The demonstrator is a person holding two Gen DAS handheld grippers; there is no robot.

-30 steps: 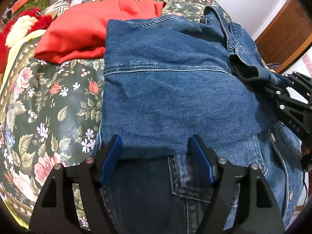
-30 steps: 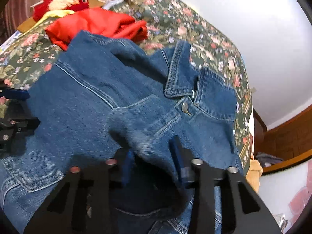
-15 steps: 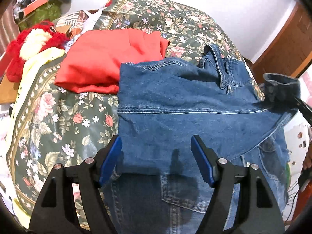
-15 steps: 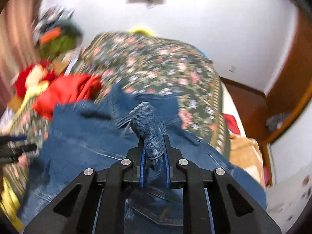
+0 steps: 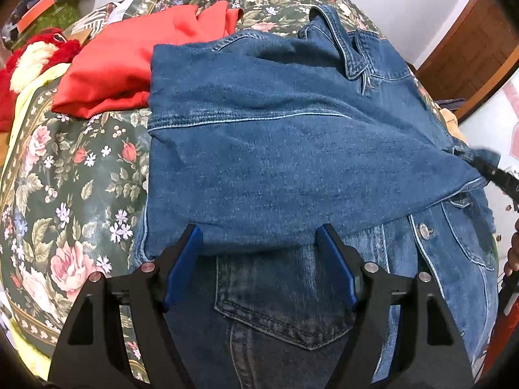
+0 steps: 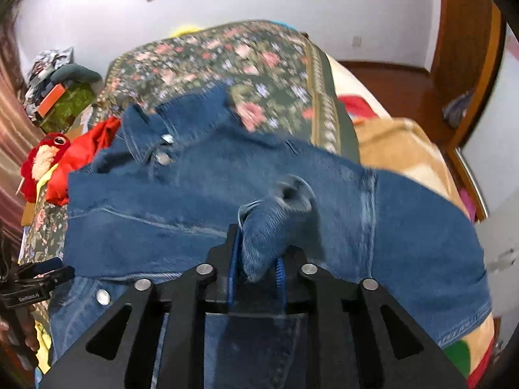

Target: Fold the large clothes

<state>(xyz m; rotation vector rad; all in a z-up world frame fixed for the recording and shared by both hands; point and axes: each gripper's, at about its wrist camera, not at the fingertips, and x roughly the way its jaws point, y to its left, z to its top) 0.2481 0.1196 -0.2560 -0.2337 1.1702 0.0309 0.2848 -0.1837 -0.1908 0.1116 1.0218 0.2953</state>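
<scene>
Right wrist view: right gripper (image 6: 256,256) is clamped on a bunched sleeve end (image 6: 275,207) of the denim jacket (image 6: 405,227), cuff standing up between the blue pads. A second ago the same claw was spread around loose cloth low over the jacket; half a second ago it had pinched the sleeve and lifted it. Now the sleeve is drawn across toward 3 o'clock, stretched into a flat band over the jacket body.

Left wrist view: left gripper (image 5: 259,259) hangs spread wide, pinching nothing, with the folded edge of the sleeve lying between its fingers at 6 o'clock. Jacket lies on the floral bedspread (image 5: 65,162), collar (image 5: 337,42) toward 12 o'clock, red garment (image 5: 129,64) touching its 10 o'clock corner.

Judgement: sleeve fold-in is under way; sleeve not yet laid down or released.
</scene>
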